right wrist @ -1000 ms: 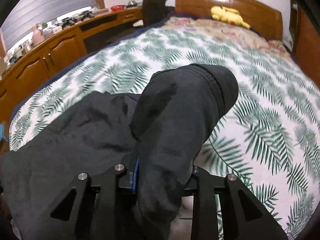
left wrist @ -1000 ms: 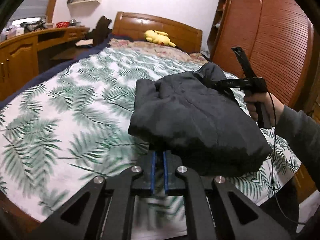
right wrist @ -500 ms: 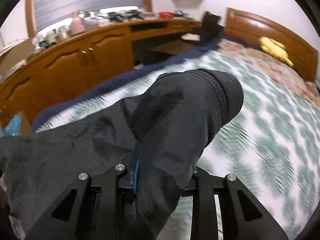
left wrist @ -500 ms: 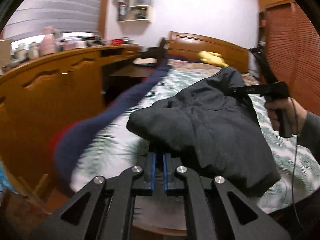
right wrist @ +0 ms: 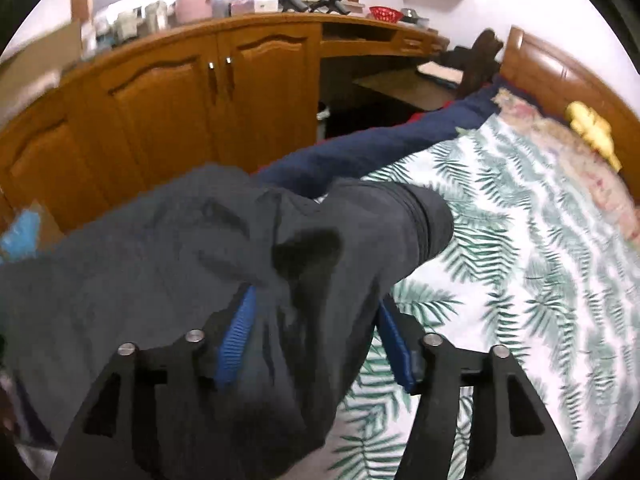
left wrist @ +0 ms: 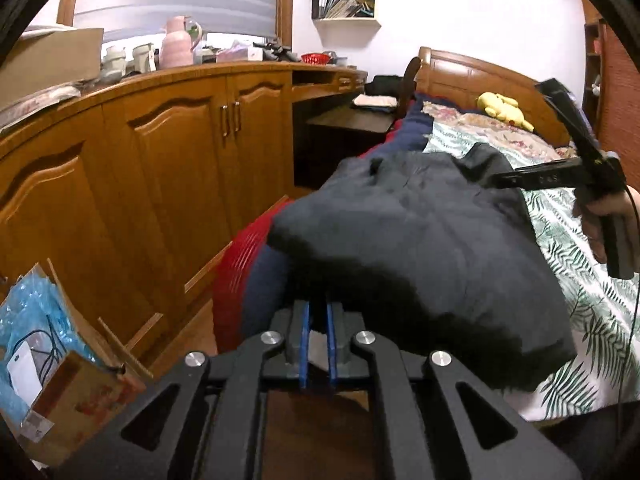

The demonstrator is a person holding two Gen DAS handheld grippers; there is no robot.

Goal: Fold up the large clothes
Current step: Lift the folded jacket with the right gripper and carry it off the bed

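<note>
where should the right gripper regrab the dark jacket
Take the dark jacket by its ribbed cuff, coming from the bed's side: that firm rolled end juts free over the sheet. The right gripper has just been opening around the sleeve.

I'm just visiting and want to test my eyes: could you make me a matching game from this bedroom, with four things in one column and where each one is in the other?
Things:
1. dark jacket
2. yellow plush toy
3. pink jug
4. books

Places:
A. on the wall shelf
B. by the headboard
C. on the wooden cabinet top
D. at the near end of the bed, by the grippers

Pairs: 1-D, 2-B, 3-C, 4-A
</note>
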